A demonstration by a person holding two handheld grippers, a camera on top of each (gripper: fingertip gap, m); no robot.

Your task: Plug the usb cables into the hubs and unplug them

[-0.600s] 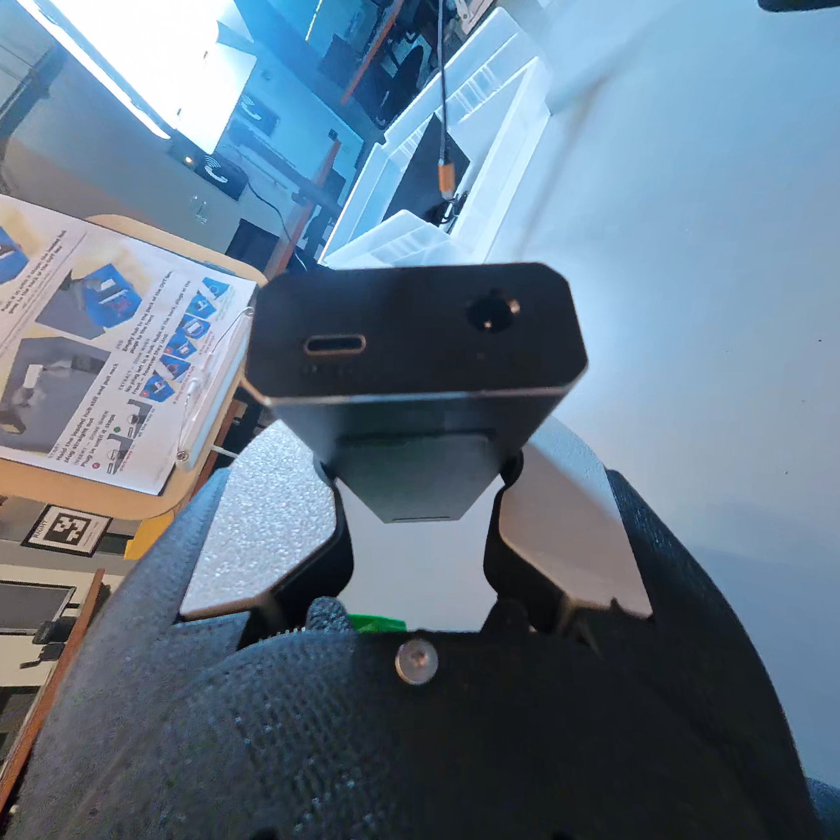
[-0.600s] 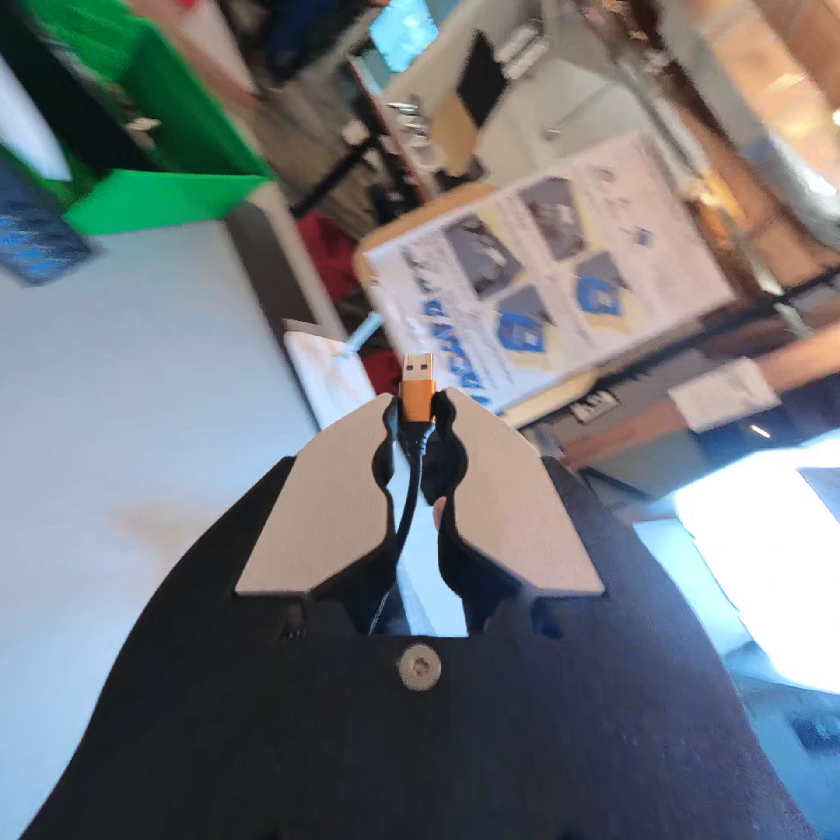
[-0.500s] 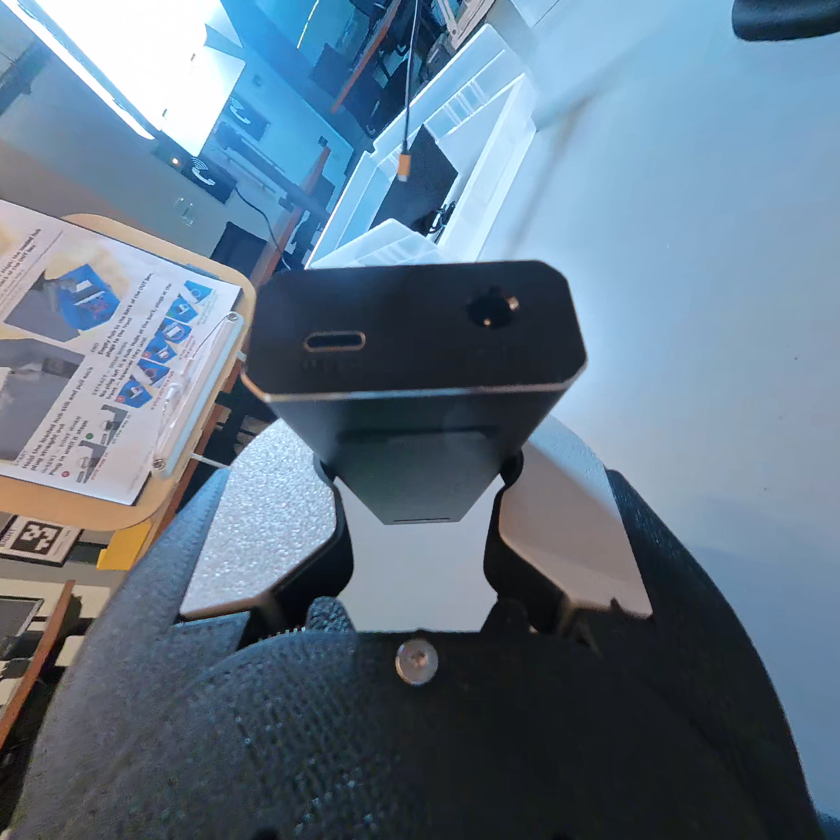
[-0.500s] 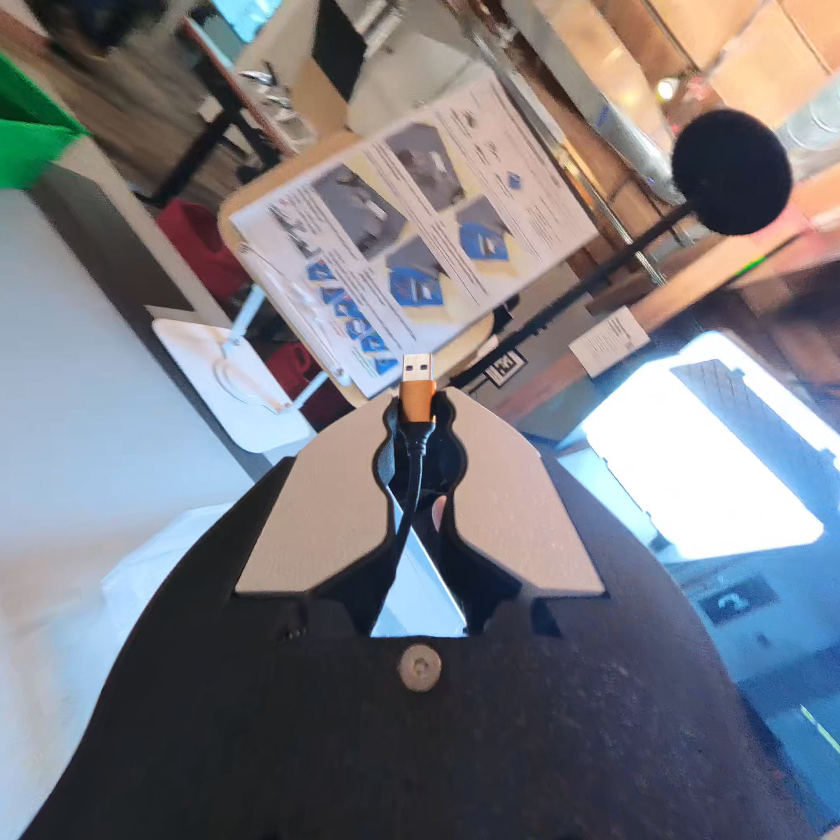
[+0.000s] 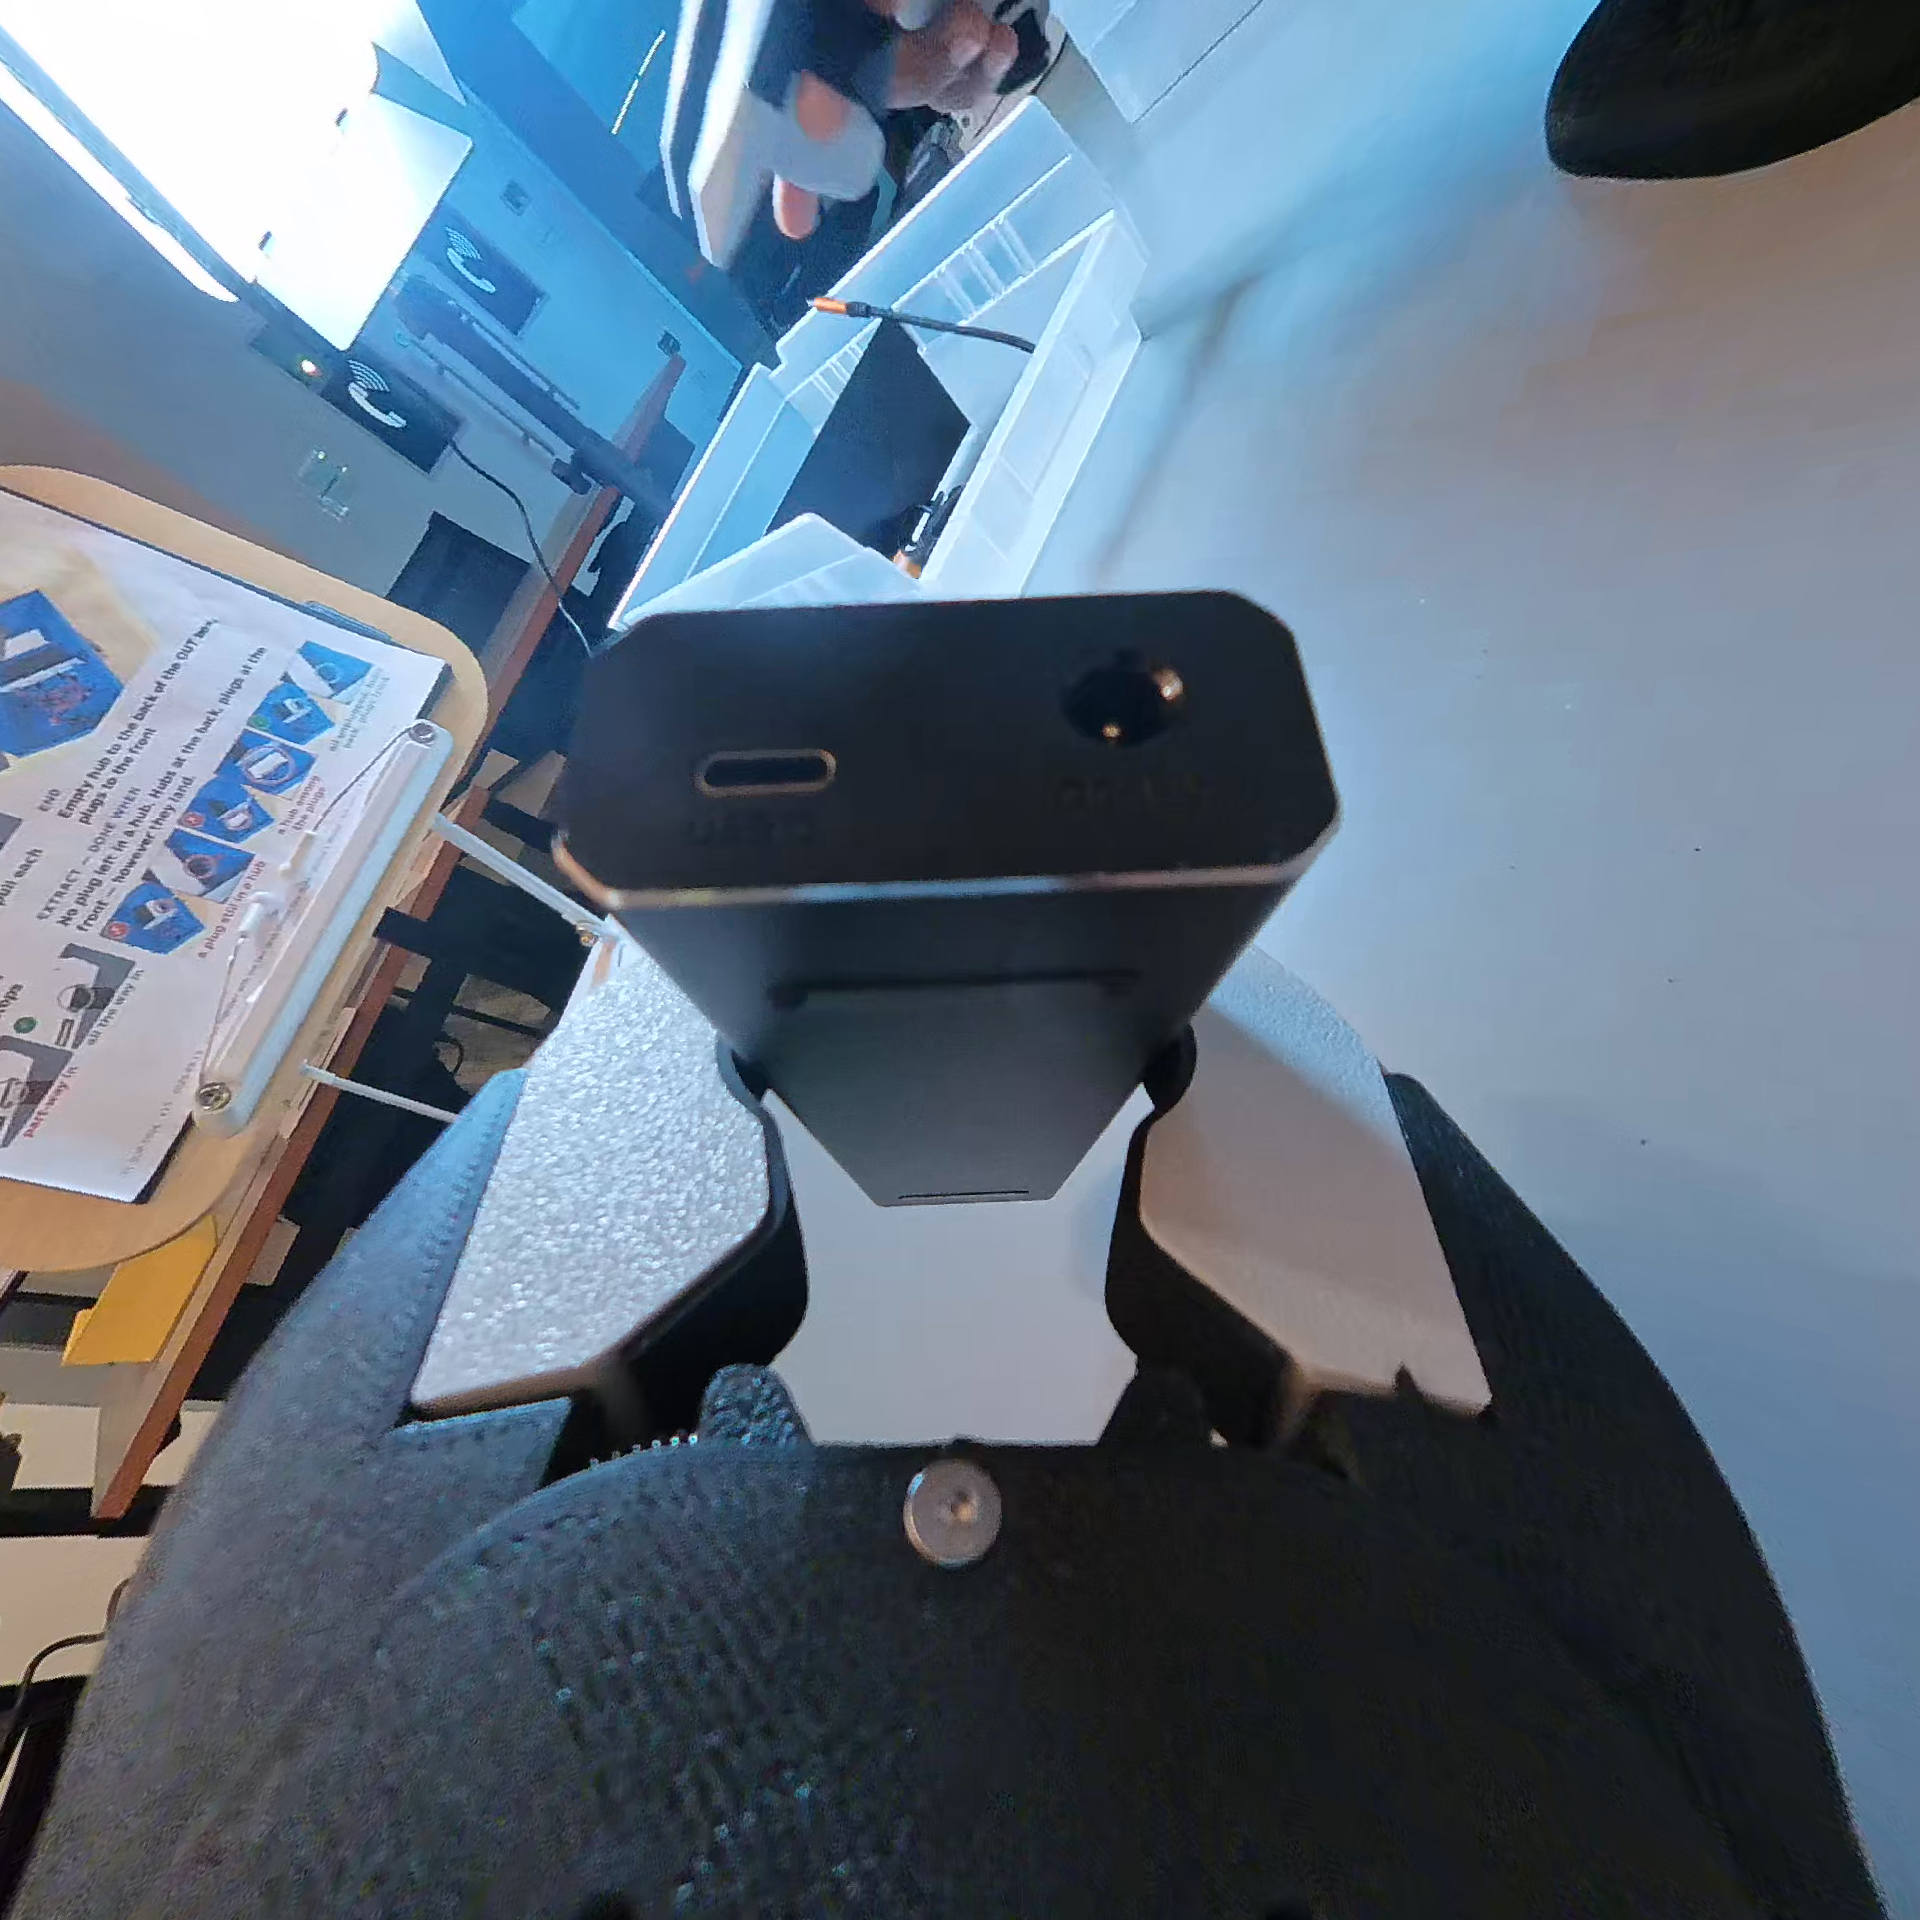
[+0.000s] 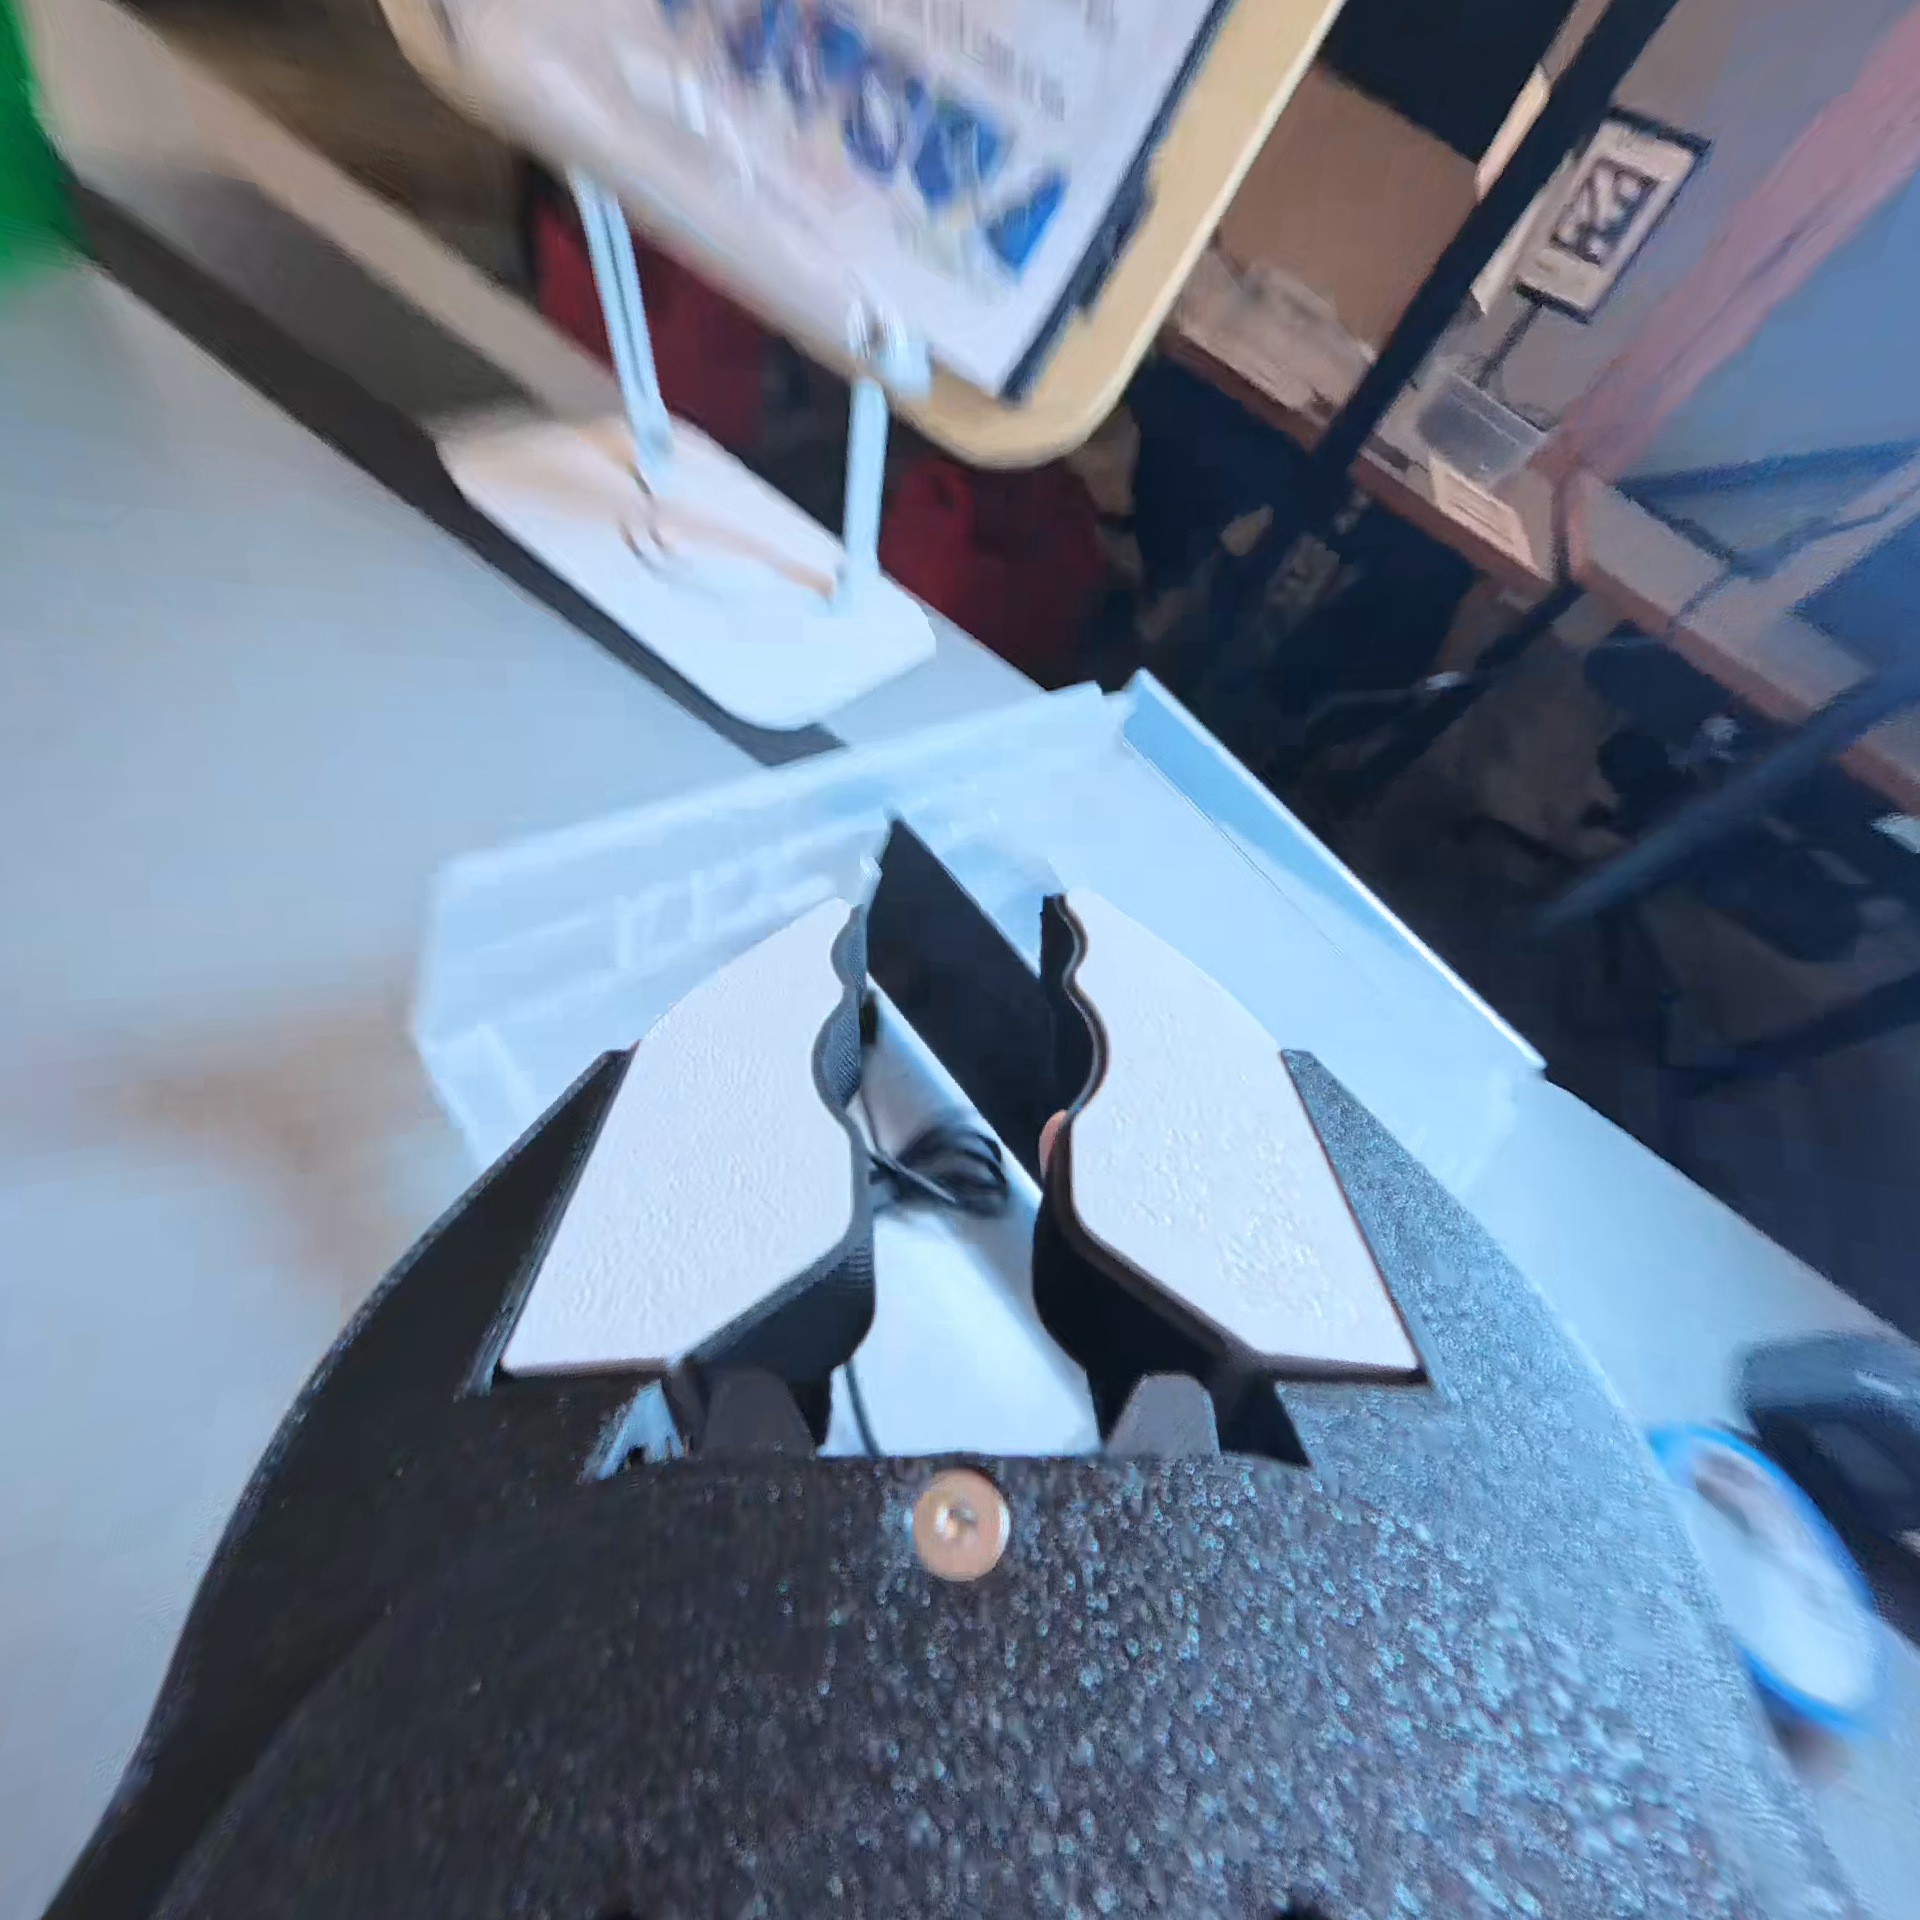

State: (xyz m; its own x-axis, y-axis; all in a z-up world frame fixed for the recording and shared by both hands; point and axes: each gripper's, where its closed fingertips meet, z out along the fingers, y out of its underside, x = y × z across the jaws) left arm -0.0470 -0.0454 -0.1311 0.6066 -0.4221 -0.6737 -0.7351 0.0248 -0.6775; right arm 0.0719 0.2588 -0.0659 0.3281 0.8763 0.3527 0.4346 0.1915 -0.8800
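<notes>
My left gripper (image 5: pixel 956 1049) is shut on a black USB hub (image 5: pixel 935 748), held above the white table (image 5: pixel 1558 727). The hub's end face points away from me, with a small oval port and a round socket. My right gripper (image 6: pixel 956 914) is open and empty above a white bin (image 6: pixel 644 883). It also shows far off in the left wrist view (image 5: pixel 769 114), held by a hand. A black cable with an orange plug (image 5: pixel 935 325) hangs across the bin's edge, free of both grippers. A coil of black cable (image 6: pixel 935 1164) lies in the bin between my right fingers.
White bins (image 5: pixel 1049 260) stand along the table's far edge, one with a black flat thing (image 5: pixel 883 436) inside. An instruction sheet on a wooden board (image 5: pixel 156 831) stands on a white base (image 6: pixel 707 582). A black foam ball (image 5: pixel 1745 83) hangs at the upper right. The grippers' ends are close to 35 cm from one another.
My right gripper has opened and let go of the orange USB plug, and has swung down over the white bin. The left gripper still holds the hub, barely moved.
</notes>
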